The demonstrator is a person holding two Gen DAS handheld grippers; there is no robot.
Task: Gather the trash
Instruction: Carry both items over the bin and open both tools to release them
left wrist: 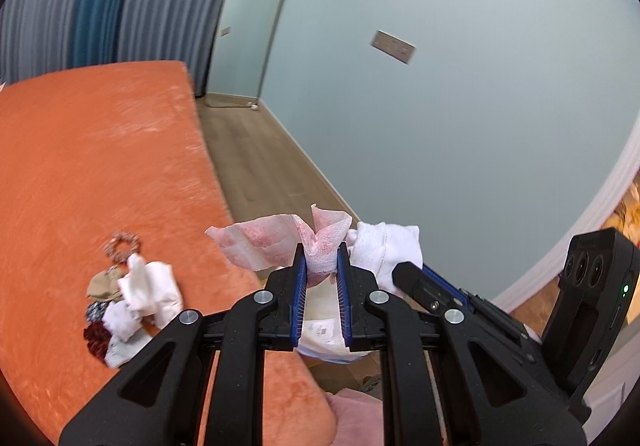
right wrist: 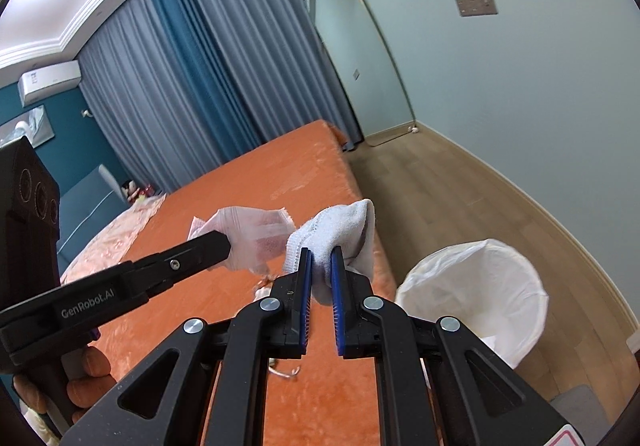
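Observation:
My left gripper (left wrist: 322, 258) is shut on a pink-stained white wipe (left wrist: 280, 242), held in the air past the bed's edge; the wipe also shows in the right wrist view (right wrist: 256, 234). My right gripper (right wrist: 321, 258) is shut on a white sock-like cloth (right wrist: 340, 230), also seen in the left wrist view (left wrist: 384, 246), just right of the left gripper. A bin lined with a white bag (right wrist: 476, 286) stands on the floor below and to the right. A pile of cloths and scraps (left wrist: 128, 306) lies on the orange bed (left wrist: 100, 165).
The wood floor (right wrist: 440, 181) runs between the bed and the pale green wall. A tall mirror (right wrist: 360, 65) leans in the corner by grey and blue curtains (right wrist: 180, 77). A small wire-like item (right wrist: 286, 370) lies on the bed near my right gripper.

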